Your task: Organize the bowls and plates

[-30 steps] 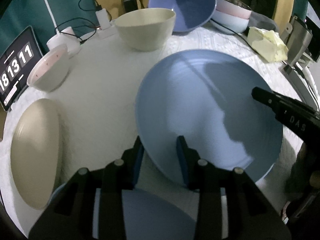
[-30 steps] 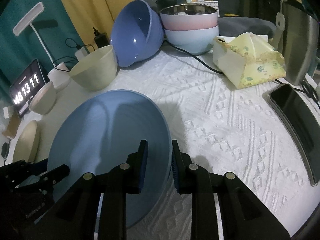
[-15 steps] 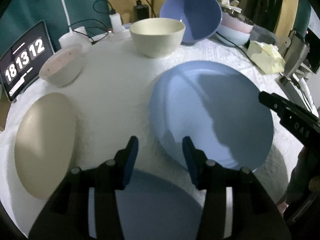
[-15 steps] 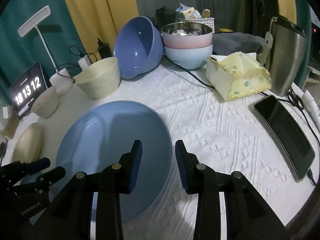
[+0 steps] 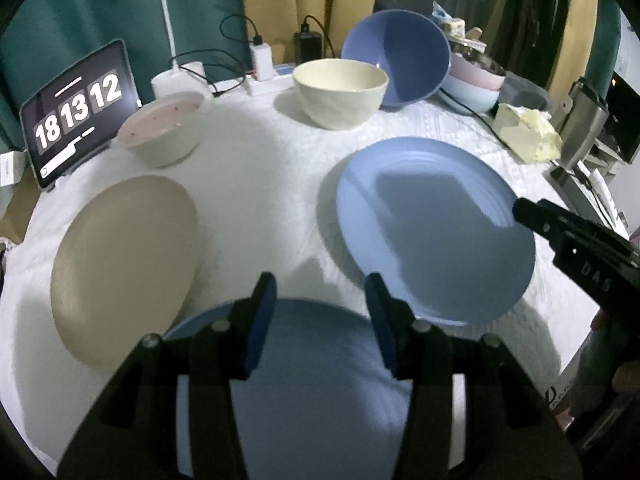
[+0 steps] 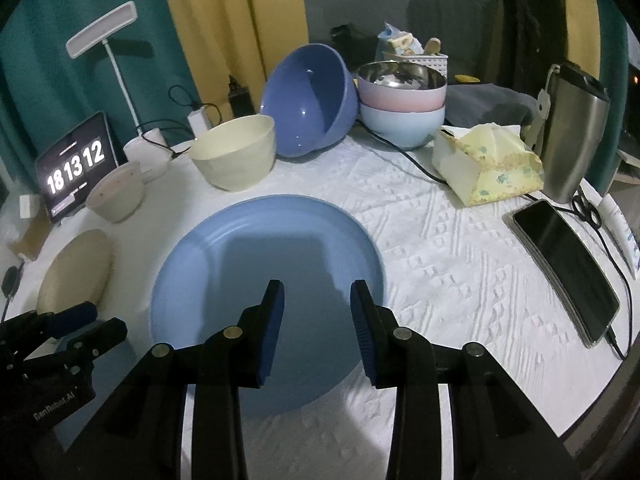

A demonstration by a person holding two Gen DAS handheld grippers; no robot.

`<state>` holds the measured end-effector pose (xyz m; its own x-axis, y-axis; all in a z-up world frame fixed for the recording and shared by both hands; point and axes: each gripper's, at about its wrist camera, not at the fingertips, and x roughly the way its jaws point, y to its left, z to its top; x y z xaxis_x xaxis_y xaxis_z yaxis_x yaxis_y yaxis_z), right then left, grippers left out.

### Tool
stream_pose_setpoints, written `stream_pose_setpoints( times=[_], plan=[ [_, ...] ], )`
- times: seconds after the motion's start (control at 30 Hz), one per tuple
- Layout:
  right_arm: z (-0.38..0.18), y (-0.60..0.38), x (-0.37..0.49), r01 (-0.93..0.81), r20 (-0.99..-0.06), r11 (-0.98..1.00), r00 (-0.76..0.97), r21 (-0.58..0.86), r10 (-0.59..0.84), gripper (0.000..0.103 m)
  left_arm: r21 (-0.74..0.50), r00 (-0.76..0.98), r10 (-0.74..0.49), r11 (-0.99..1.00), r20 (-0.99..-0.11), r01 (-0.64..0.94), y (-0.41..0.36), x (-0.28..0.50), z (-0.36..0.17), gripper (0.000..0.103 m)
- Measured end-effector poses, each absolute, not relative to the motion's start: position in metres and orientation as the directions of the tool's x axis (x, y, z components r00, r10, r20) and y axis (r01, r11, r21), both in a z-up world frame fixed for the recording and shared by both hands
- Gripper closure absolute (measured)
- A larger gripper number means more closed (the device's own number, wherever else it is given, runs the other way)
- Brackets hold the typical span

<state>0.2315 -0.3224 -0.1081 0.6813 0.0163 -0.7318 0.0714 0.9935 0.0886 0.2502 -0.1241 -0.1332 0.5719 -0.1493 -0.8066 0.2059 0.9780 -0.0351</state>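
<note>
Left wrist view showed the left gripper (image 5: 320,296) spread wide, holding nothing, hovering over a blue plate (image 5: 316,392) at the near table edge. A second blue plate (image 5: 436,232) lay flat to its right, a beige plate (image 5: 124,264) to its left. Right gripper (image 6: 318,304) was also open and empty, above that second blue plate (image 6: 264,280). Three plates in all. Bowls numbered five: one pinkish (image 5: 164,132), one cream (image 5: 340,92), one big blue bowl (image 5: 396,60) tipped on its side, and a pink bowl (image 6: 402,92) stacked in a pale blue one (image 6: 400,128). Behind stood a clock tablet (image 5: 78,108), a lamp (image 6: 102,30), a tissue pack (image 6: 488,160) and a phone (image 6: 564,268)
</note>
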Motion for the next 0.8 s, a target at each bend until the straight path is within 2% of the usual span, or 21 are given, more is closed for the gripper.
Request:
stream_pose_setpoints(
  times=[0.8],
  plan=[
    [-0.104, -0.262, 0.192, -0.021, -0.742, 0.999, 0.669, 0.034, 0.039, 0.067, -0.048, 0.64, -0.119, 0.991, -0.759, 0.127, -0.063, 0.196, -0.132, 0.055]
  ],
)
